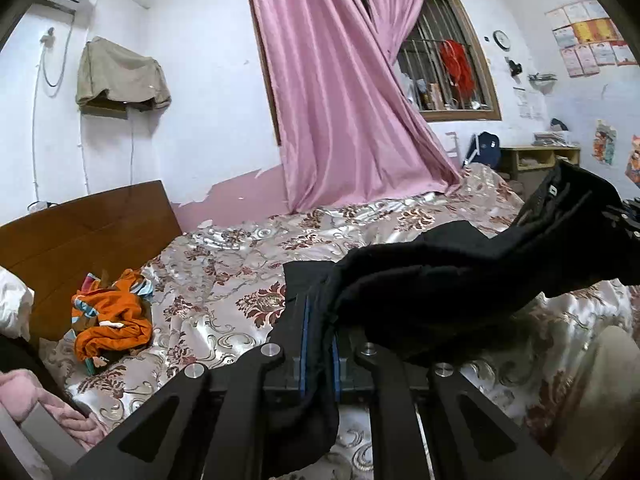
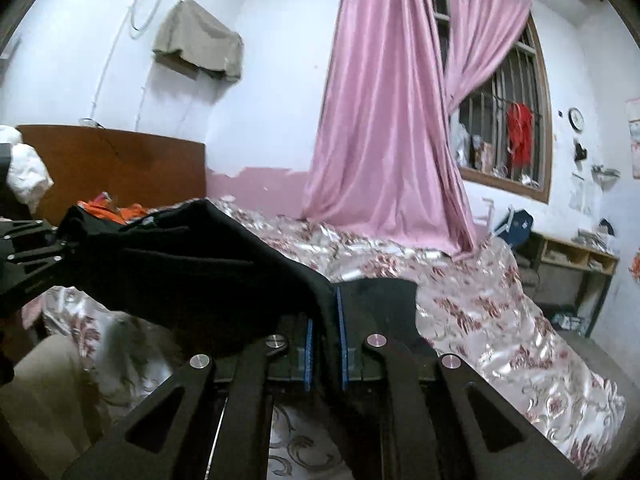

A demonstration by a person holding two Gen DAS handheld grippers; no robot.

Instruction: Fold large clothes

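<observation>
Garment [image 1: 440,280], black, stretched between grippers. Left gripper [image 1: 319,344] pinches one end; cloth runs toward 2 o'clock. Right gripper [image 2: 325,344] pinches other end; cloth runs toward 10 o'clock.

Garment [image 1: 440,280] strung between both tongs above the bed [image 1: 224,280], headboard [image 1: 80,236] left, curtain [image 1: 340,100] behind

My left gripper [image 1: 319,344]: matte black linkage arms with elongated cut-outs — four round silver screw heads sit just behind the pads.
Its pads [image 1: 306,344]: thin blue strips, ribbed edges.
My right gripper [image 2: 325,344]: the same black frame, with silver screw heads behind its blue pads [image 2: 340,340] — one near the left pad looks darker.
Markings, cables, skin: I can make out none.
</observation>
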